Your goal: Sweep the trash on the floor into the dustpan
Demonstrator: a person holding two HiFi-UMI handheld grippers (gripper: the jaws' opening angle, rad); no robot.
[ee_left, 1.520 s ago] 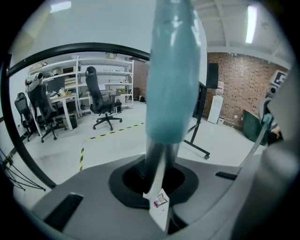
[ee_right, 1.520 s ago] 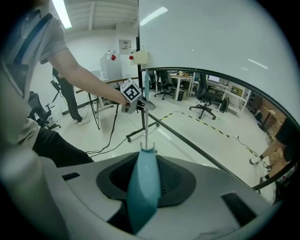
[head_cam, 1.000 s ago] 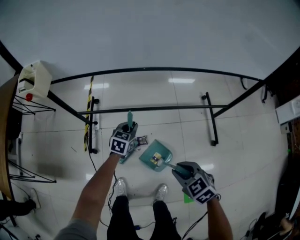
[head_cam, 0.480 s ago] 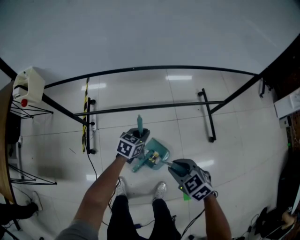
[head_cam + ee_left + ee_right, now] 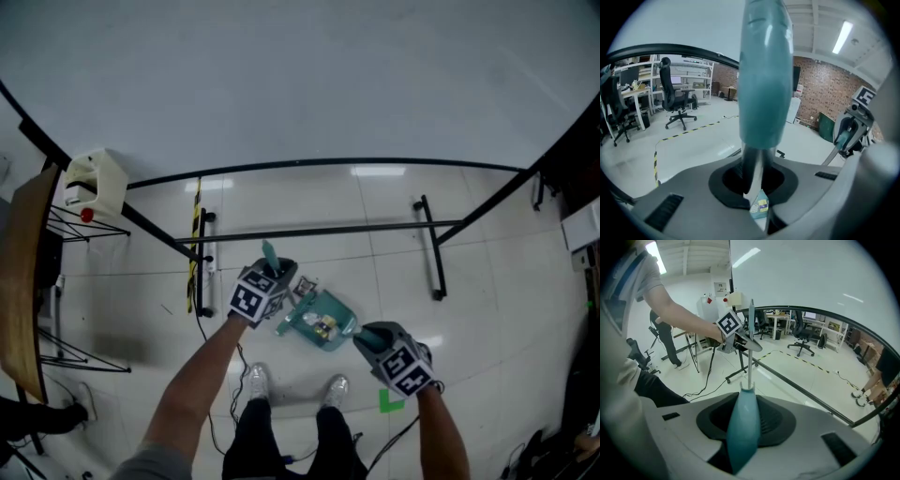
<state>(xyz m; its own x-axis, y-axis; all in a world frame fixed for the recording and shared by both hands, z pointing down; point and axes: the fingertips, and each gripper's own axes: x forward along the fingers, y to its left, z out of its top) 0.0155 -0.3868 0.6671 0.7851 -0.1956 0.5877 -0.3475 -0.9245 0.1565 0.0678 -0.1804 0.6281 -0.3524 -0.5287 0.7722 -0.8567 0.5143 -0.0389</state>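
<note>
In the head view my left gripper (image 5: 279, 277) is shut on the broom's teal handle (image 5: 269, 253). Its jaws have just been closing further with the handle's shaft (image 5: 752, 171) between them. The brush end (image 5: 287, 324) sits at the left edge of the teal dustpan (image 5: 336, 311), which holds several scraps of trash (image 5: 324, 325). One scrap (image 5: 306, 285) lies on the floor just beyond the pan. My right gripper (image 5: 367, 335) is shut on the dustpan's teal handle (image 5: 742, 427). Its metal rod (image 5: 750, 352) runs ahead towards the left gripper (image 5: 733, 336).
A black metal frame (image 5: 319, 228) on feet crosses the floor beyond the dustpan. A white box (image 5: 94, 183) and a wooden tabletop (image 5: 21, 281) stand at the left. A black cable (image 5: 202, 323) and the person's shoes (image 5: 336, 389) lie near; green tape (image 5: 389, 401) marks the floor.
The left gripper has swung the broom rightwards to the dustpan's edge and risen a little. The right gripper and dustpan have stayed put. The head view has shifted.
</note>
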